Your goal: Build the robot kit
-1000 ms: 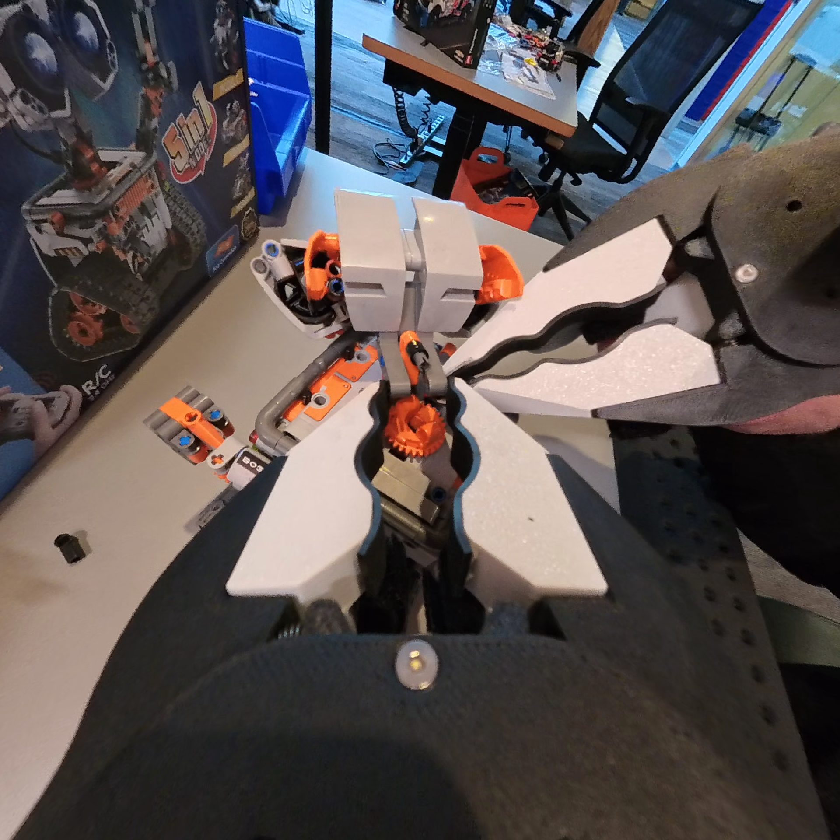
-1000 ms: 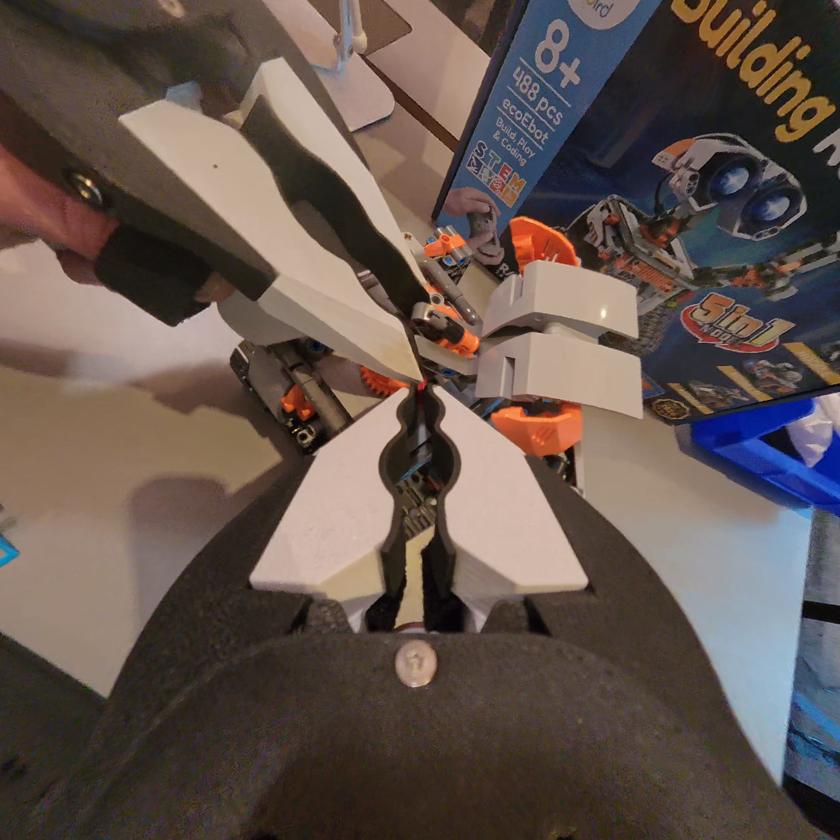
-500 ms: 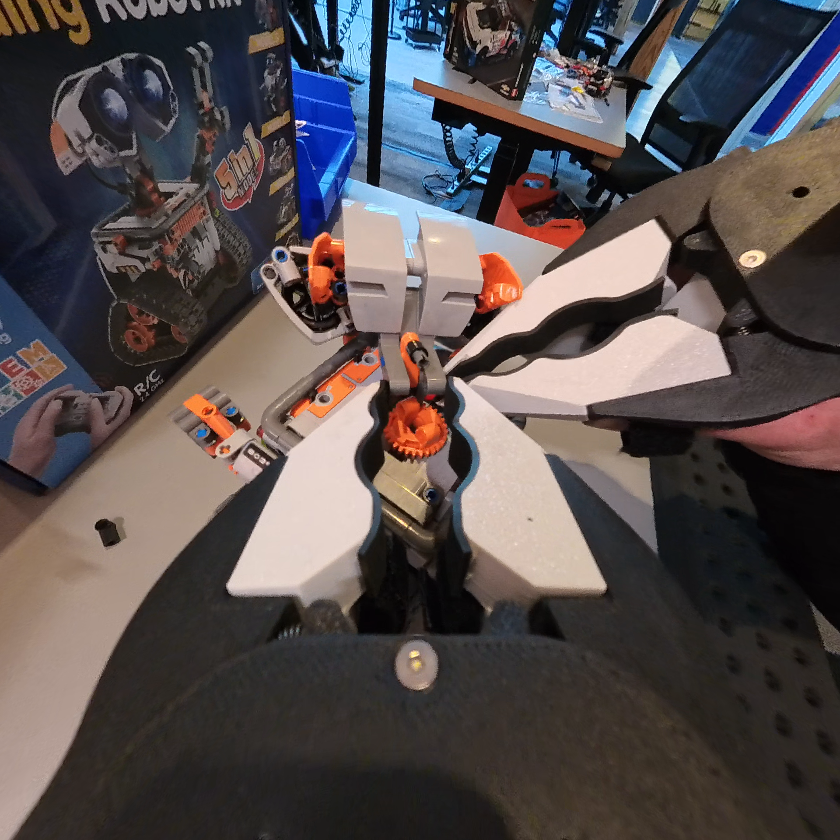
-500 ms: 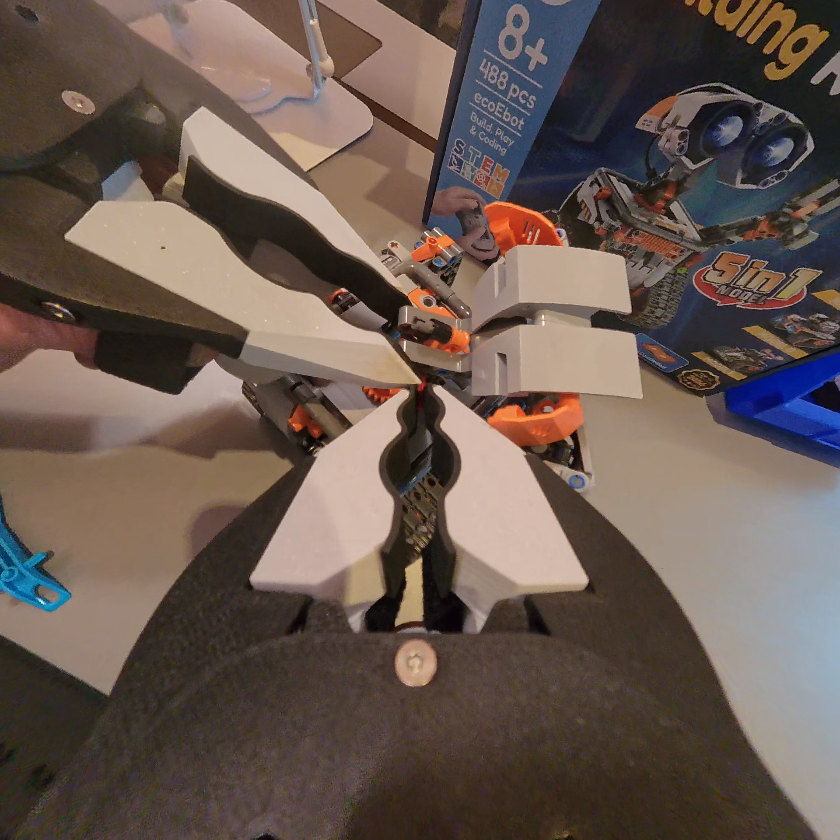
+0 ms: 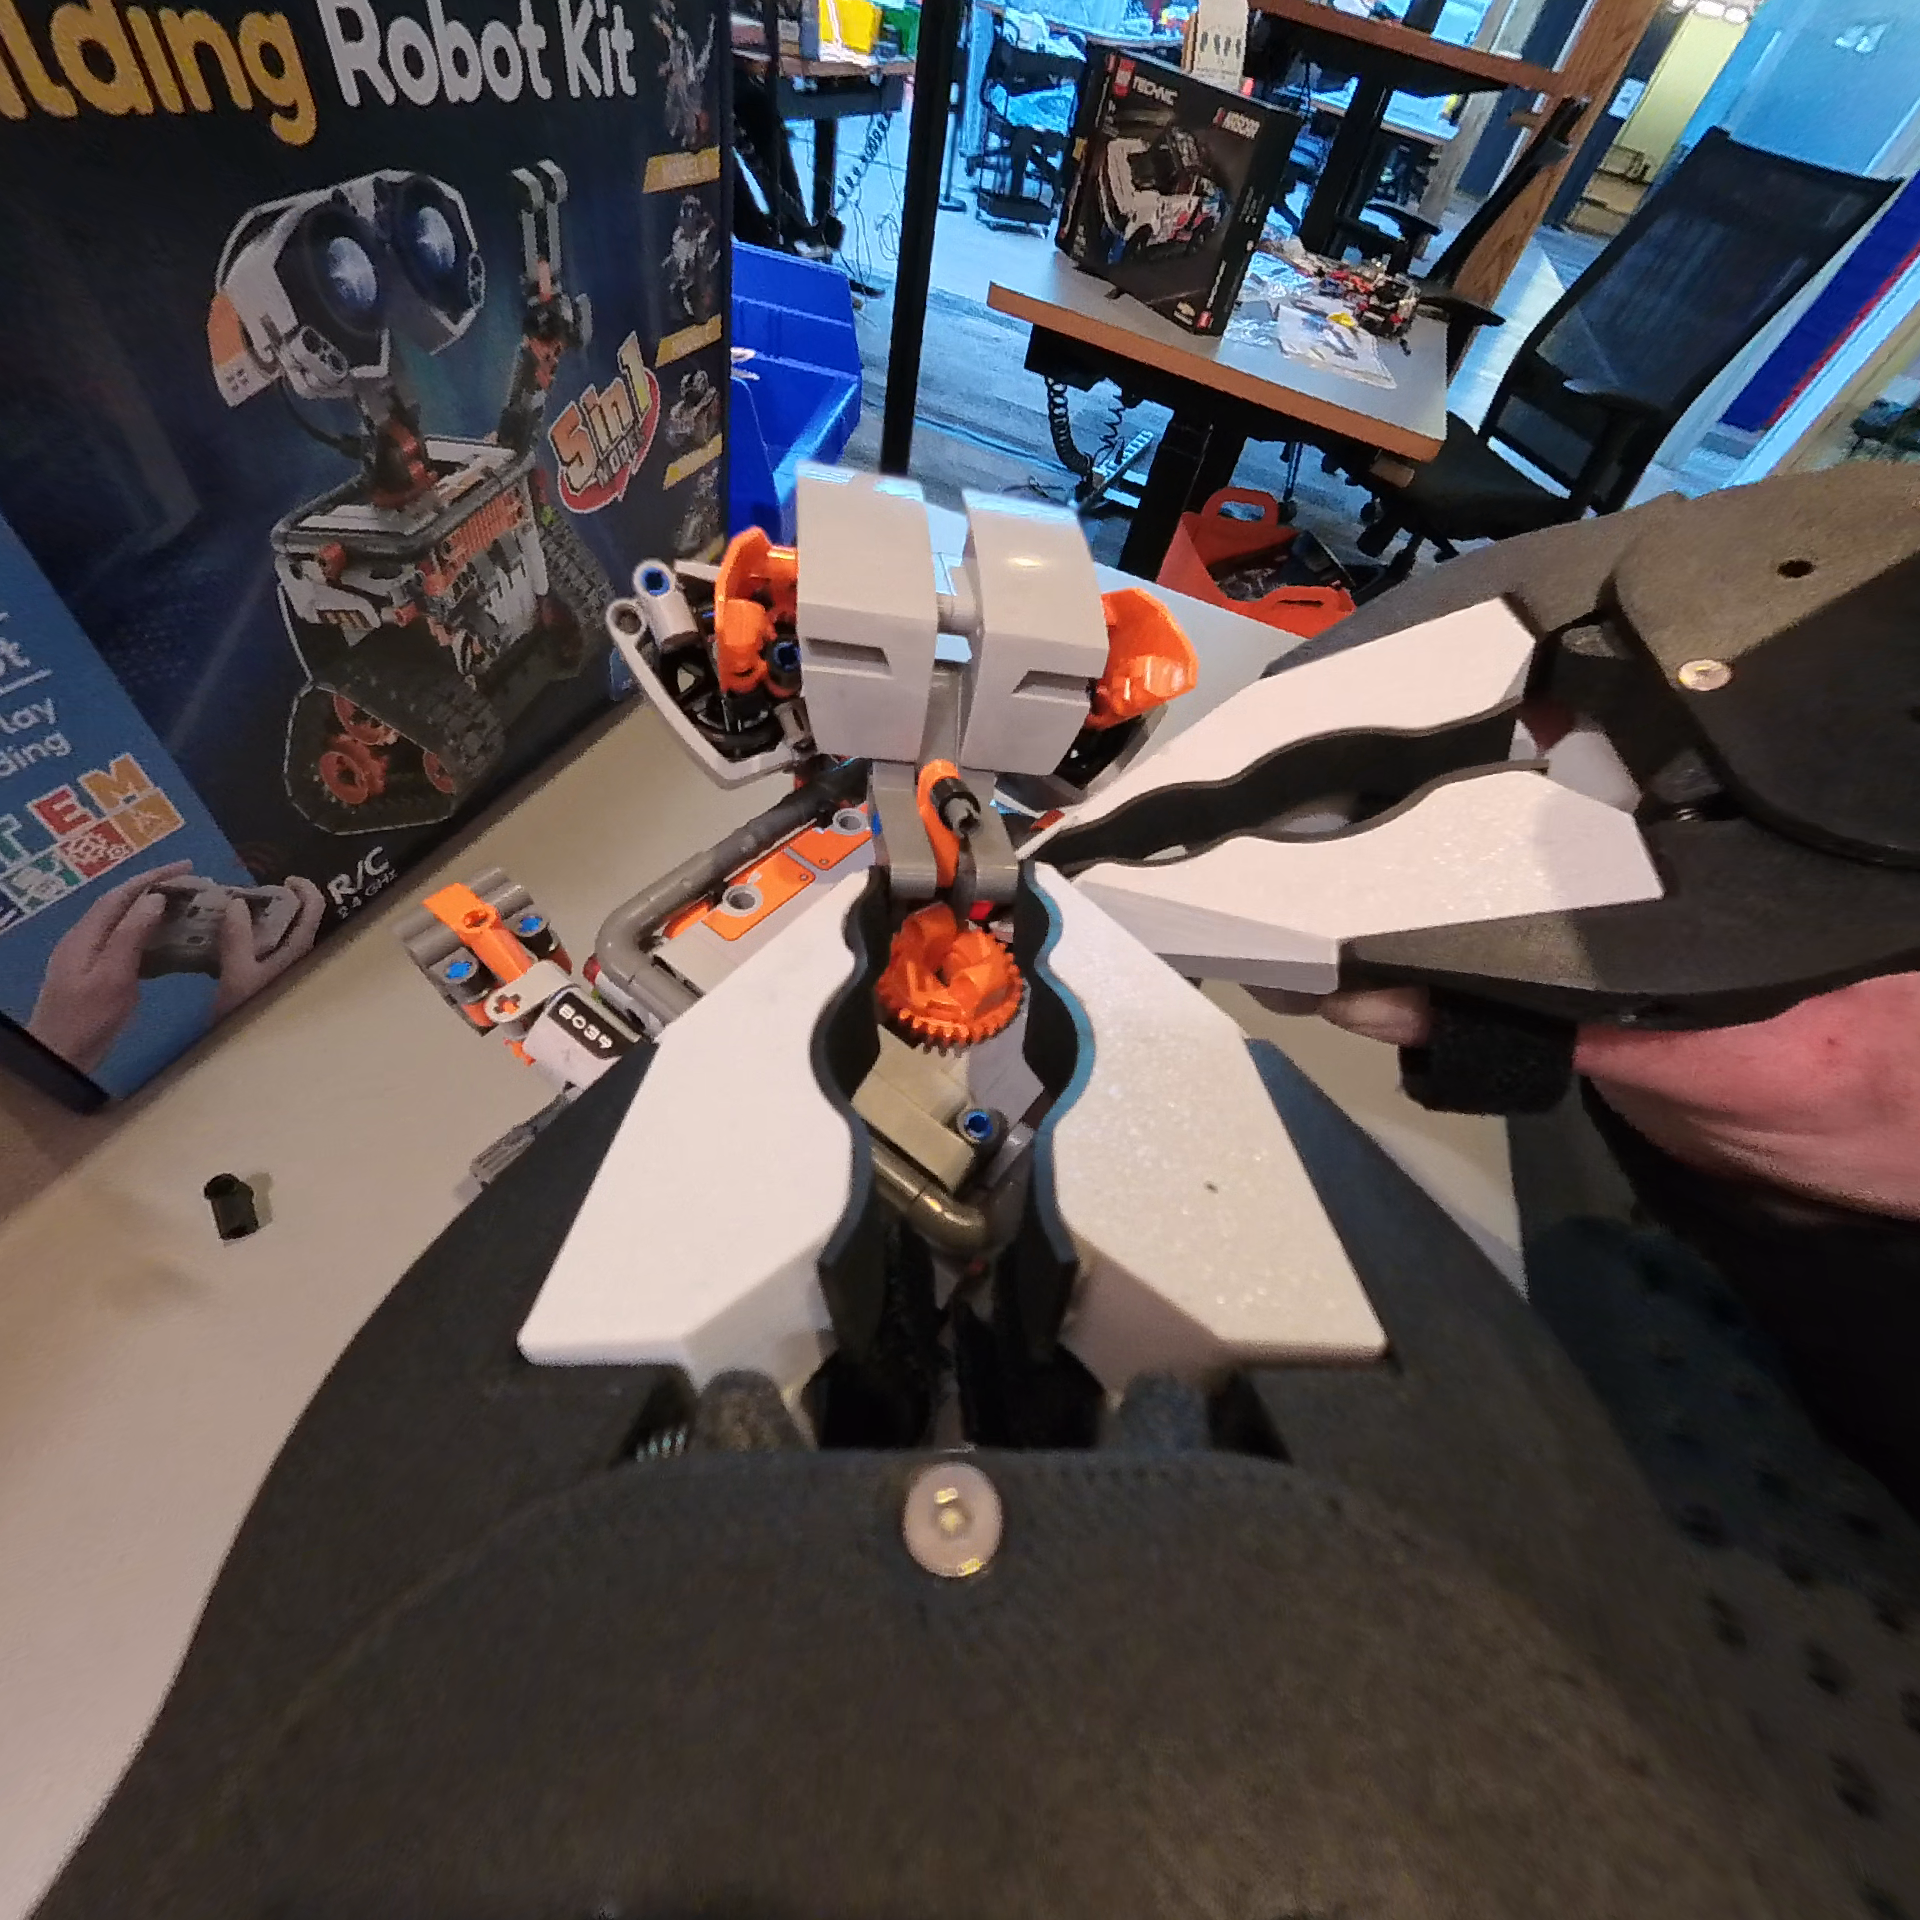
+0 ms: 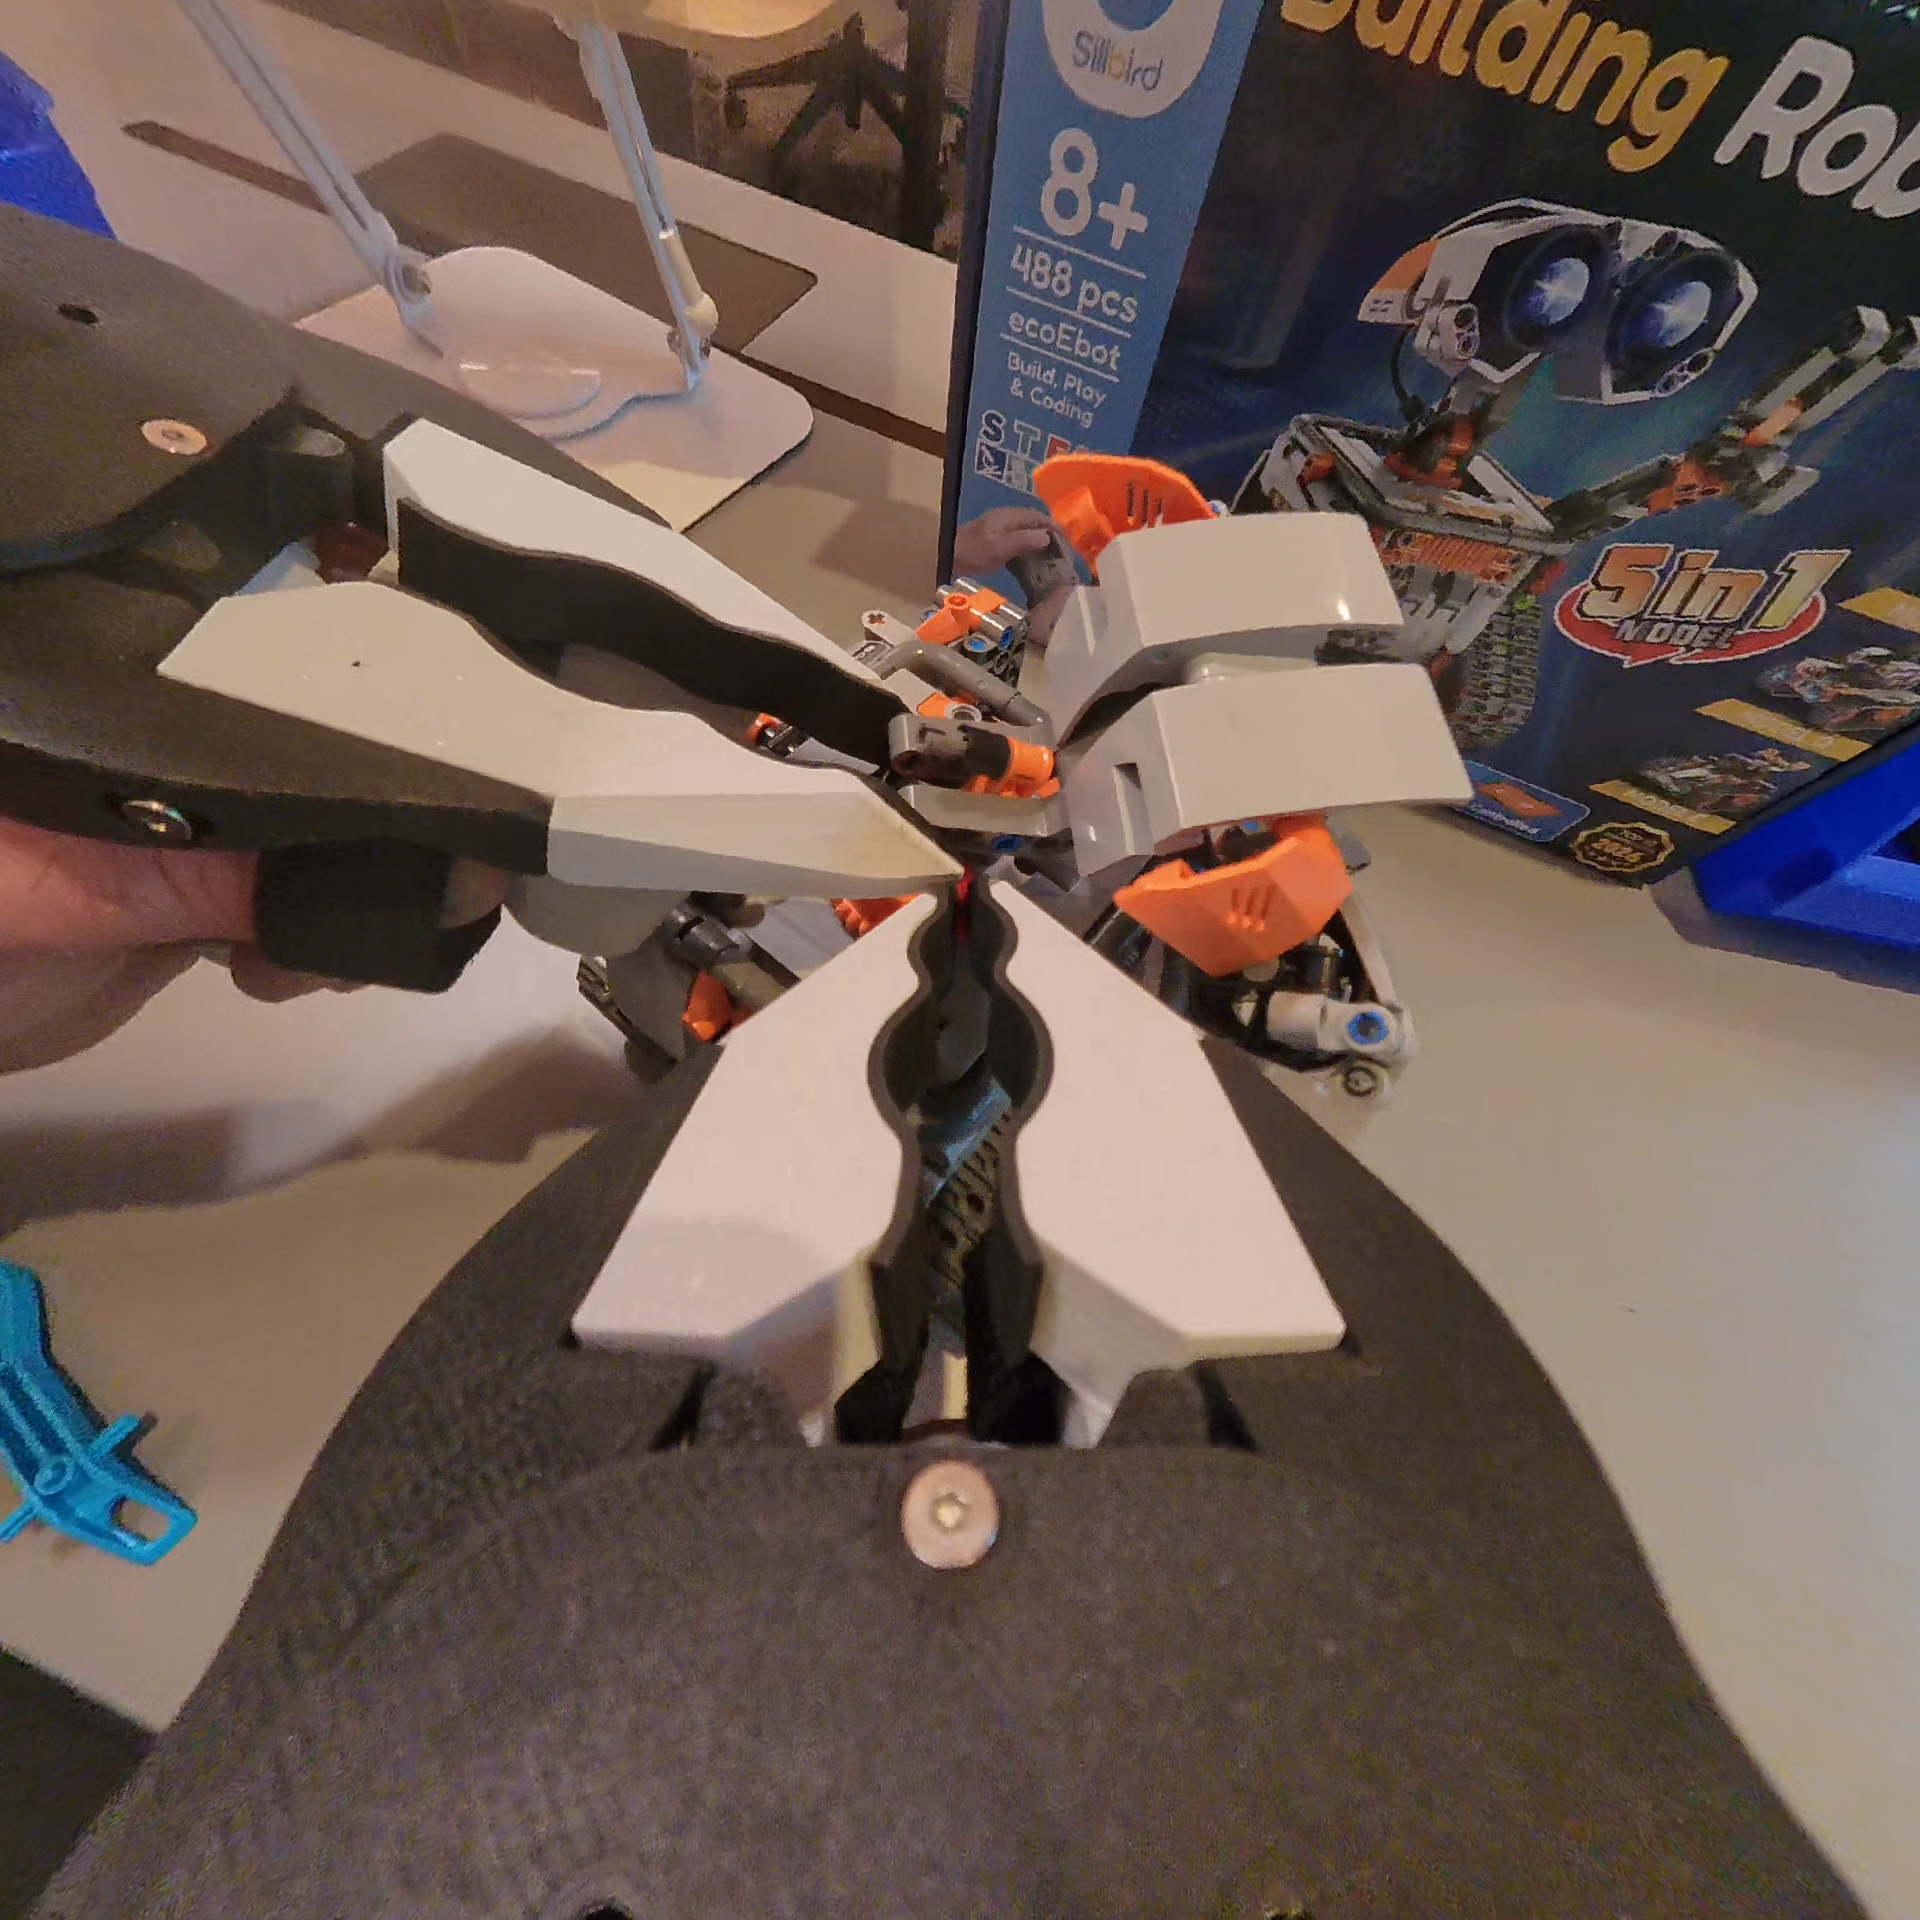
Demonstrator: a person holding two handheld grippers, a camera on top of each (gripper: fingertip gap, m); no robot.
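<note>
Setting: a workshop; you work over a pale tabletop (image 5: 260, 1195), with desks and a black office chair (image 5: 1662, 343) at the upper right of the left wrist view.
Backdrop: a dark blue kit box (image 5: 343, 468) stands upright at the upper left of that view and at the upper right of the right wrist view; a blue bin (image 6: 1829, 873) sits at the right edge there.
Model: a grey and orange brick-built robot model (image 5: 940, 623) is at the frame centre in both views, held just above the tabletop between your two grippers.
Axis: in the left wrist view its long axis runs up the frame, the paired grey blocks on top; in the right wrist view the same blocks point toward the right edge.
Left gripper (image 5: 940, 894): pinching the model's neck below the blocks; an orange gear (image 5: 945, 987) sits in the gap between its fingers.
Right gripper (image 6: 961, 904): pressed nearly together on a dark part of the model; its tips meet the left gripper's tips.
Hidden: the model's lower body is covered by the grippers' fingers, so its contact with the table cannot be told; what the right gripper clamps is too dark to identify.
Cut off: the kit box runs out of frame in both views.
Loose parts: a small black piece (image 5: 234, 1203) at the left edge; a turquoise piece (image 6: 62, 1455) at the lower left of the right wrist view.
</note>
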